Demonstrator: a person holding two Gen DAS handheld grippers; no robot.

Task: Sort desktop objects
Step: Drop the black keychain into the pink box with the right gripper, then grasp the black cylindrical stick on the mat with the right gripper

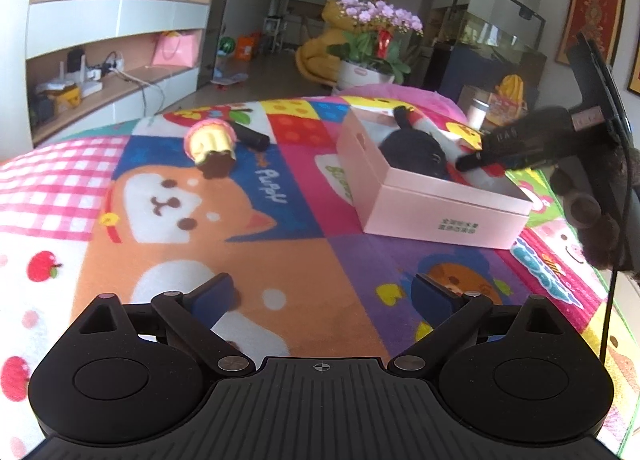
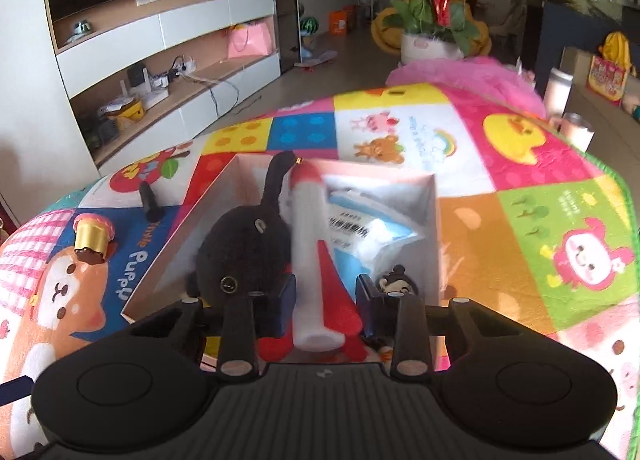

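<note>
A pink box (image 1: 432, 204) sits on the patterned cloth; it also shows in the right wrist view (image 2: 434, 216). Inside it lie a black plush cat (image 2: 244, 252), a white and red toy rocket (image 2: 316, 256), a blue-white packet (image 2: 372, 228) and a small bear figure (image 2: 398, 284). My right gripper (image 2: 326, 298) is over the box, jaws open around the rocket's tail without clamping it. My left gripper (image 1: 324, 296) is open and empty above the cloth. A cupcake toy (image 1: 210, 144) and a black cylinder (image 1: 250, 136) lie on the cloth left of the box.
The colourful cartoon cloth (image 1: 192, 220) covers the table. A flower pot (image 2: 432, 44) stands beyond the far edge. A white cup (image 2: 558, 92) and a pink cup (image 2: 576, 132) stand at the right. A TV shelf unit (image 2: 160, 40) is at the left.
</note>
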